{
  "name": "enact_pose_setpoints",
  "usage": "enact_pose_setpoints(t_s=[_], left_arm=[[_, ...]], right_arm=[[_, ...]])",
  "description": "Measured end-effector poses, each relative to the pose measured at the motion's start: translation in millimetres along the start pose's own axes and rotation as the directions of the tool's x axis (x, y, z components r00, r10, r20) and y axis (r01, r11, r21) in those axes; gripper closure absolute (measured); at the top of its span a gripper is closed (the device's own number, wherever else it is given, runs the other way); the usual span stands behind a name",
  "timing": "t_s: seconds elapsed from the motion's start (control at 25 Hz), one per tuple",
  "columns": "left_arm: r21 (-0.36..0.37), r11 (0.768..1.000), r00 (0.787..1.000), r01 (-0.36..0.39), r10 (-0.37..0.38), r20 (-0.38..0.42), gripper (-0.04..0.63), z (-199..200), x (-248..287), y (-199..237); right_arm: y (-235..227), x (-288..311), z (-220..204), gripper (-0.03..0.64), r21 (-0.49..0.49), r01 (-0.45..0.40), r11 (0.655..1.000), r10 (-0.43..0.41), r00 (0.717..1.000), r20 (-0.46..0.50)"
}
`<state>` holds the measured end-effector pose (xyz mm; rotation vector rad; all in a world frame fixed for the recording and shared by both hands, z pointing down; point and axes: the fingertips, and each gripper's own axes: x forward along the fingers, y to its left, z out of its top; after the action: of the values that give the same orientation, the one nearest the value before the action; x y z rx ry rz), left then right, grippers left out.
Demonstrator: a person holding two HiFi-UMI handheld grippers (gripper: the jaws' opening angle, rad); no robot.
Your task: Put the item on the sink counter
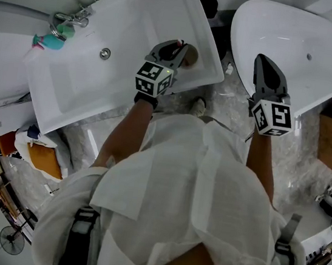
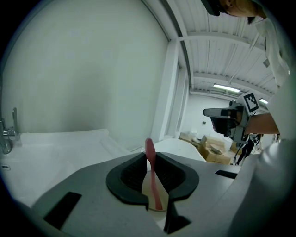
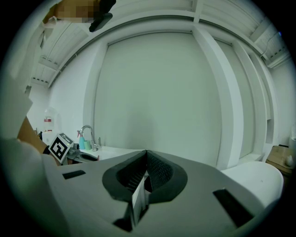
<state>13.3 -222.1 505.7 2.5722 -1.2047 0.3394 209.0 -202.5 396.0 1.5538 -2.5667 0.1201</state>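
left tool (image 1: 180,45): clamped tight on skinny pink item (image 2: 150,155), at sink's (image 1: 131,29) right edge | right tool (image 1: 264,59): snapped shut, empty, right of sink over white basin (image 1: 320,61)

The head camera looked steeply down over the person (image 1: 172,178) onto the sink counter (image 1: 138,27). Each gripper camera rode close behind its jaws, facing the wall (image 2: 83,69). The one on the left gripper (image 1: 178,46) glimpsed the right gripper (image 2: 210,112), whose own caught the faucet (image 3: 87,133).
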Motion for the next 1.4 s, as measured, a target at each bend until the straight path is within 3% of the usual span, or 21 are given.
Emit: enact_pose_setpoints(t_s=[0.44, 0.6, 0.96, 1.4], left_arm=[[0.011, 1.0, 1.0, -0.014, 0.014, -0.009, 0.535, 0, 2, 3], [0.014, 1.0, 1.0, -0.021, 0.021, -0.013, 0.481, -1, 2, 4], [0.012, 0.999, 0.999, -0.035, 0.036, -0.024, 0.463, -4, 2, 9], [-0.025, 0.998, 0.997, -0.065, 0.064, -0.039, 0.446, -12, -1, 23]], right_arm=[[0, 1, 0, 0.607, -0.002, -0.001, 1.0, 0.001, 1.0, 0.0], [0, 1, 0, 0.607, 0.0, -0.002, 1.0, 0.002, 1.0, 0.001], [1, 2, 0, 0.607, -0.003, -0.004, 1.0, 0.004, 1.0, 0.001], [3, 4, 1, 0.607, -0.005, -0.01, 1.0, 0.01, 1.0, -0.001]])
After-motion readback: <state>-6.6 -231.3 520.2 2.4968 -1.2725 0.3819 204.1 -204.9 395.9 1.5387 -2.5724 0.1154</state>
